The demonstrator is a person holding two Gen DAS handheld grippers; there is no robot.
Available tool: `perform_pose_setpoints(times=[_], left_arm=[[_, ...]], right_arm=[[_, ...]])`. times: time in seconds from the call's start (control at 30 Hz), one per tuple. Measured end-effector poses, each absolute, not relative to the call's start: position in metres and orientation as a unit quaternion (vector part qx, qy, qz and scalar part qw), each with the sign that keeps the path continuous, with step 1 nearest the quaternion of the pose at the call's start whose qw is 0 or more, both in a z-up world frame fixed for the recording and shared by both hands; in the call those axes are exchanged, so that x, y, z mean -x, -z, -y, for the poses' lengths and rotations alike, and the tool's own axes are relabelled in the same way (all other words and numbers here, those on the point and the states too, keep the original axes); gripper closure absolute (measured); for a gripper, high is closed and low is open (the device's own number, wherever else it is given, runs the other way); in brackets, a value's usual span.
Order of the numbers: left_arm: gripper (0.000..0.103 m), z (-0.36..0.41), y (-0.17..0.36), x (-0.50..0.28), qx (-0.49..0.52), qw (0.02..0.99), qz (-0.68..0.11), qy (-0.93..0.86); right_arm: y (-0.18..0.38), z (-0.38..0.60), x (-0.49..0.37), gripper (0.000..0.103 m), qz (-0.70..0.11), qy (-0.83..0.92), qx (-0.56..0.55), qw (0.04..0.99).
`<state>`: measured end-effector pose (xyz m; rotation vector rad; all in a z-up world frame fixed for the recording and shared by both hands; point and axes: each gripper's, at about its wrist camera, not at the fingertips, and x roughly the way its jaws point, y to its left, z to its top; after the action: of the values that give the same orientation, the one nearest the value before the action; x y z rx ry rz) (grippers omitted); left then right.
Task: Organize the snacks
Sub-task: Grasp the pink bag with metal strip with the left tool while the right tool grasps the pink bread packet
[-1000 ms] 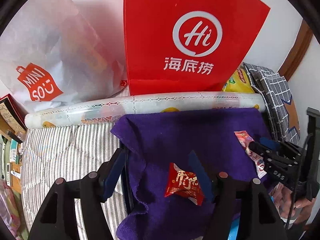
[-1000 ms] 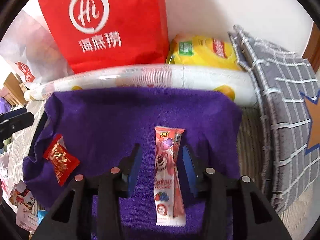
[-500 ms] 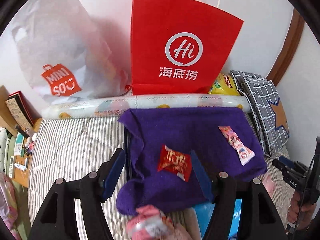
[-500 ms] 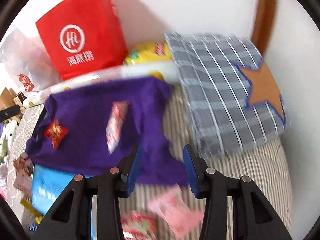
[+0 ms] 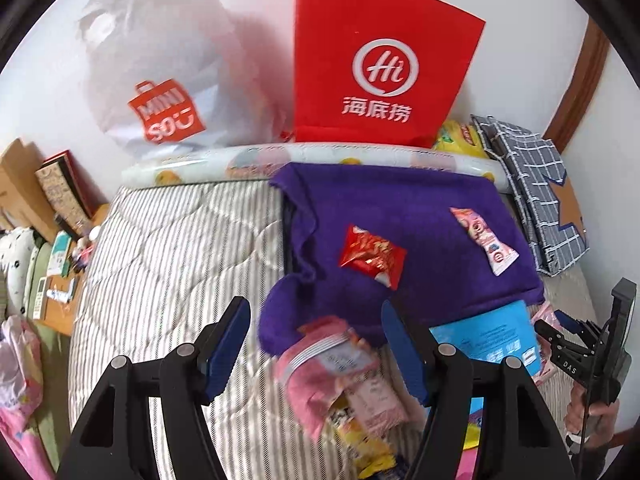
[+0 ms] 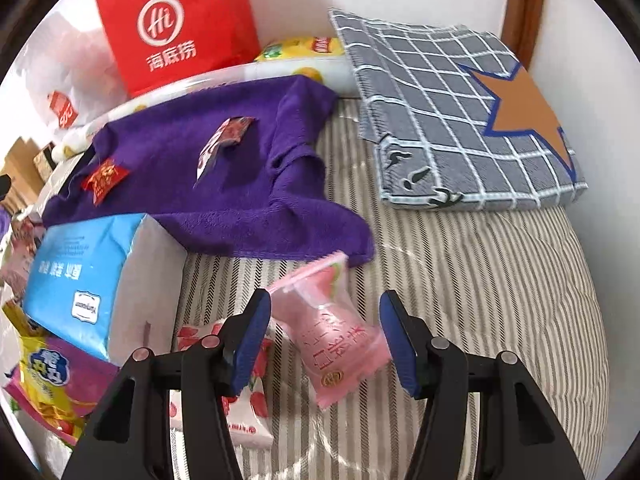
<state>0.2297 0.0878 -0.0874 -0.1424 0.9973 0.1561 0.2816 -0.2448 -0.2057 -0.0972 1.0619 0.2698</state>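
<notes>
Open striped bedding to the right of the purple towel, clear up to the checked cushion at the wall. More bare bedding left of the towel in the left wrist view. Far edge closed off by a long roll, a red paper bag and a white bag. Near side crowded: blue pack touching the towel's front edge, pink packet just beside it, yellow and purple packets heaped at the left
</notes>
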Motion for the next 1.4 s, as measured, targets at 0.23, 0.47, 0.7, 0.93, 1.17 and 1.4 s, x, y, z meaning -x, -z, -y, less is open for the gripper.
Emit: perform_pose_setpoints(times=[0.23, 0.47, 0.7, 0.93, 1.17, 1.4], left_arm=[[0.037, -0.097, 0.094, -0.213, 0.065, 0.870, -0.481, -0.089], [0.037, -0.116, 0.107, -0.199, 0.088, 0.863, -0.487, -0.100], [0.036, -0.121, 0.118, -0.195, 0.108, 0.862, -0.490, -0.071], [0.033, -0.108, 0.123, -0.208, 0.110, 0.864, -0.491, -0.024], [0.026, -0.090, 0.134, -0.223, 0.091, 0.860, -0.501, 0.012], [0.026, -0.079, 0.148, -0.227, 0.080, 0.848, -0.521, 0.047]], right_arm=[[0.217, 0.243, -0.282, 0.049, -0.516, -0.136, 0.066, 0.843], [0.207, 0.255, -0.276, 0.061, -0.510, -0.115, 0.042, 0.851], [0.180, 0.262, -0.257, 0.061, -0.489, -0.089, 0.022, 0.868], [0.165, 0.263, -0.236, 0.061, -0.481, -0.081, 0.016, 0.873], [0.163, 0.263, -0.226, 0.061, -0.485, -0.068, 0.017, 0.872], [0.168, 0.260, -0.224, 0.061, -0.495, -0.065, 0.019, 0.866]])
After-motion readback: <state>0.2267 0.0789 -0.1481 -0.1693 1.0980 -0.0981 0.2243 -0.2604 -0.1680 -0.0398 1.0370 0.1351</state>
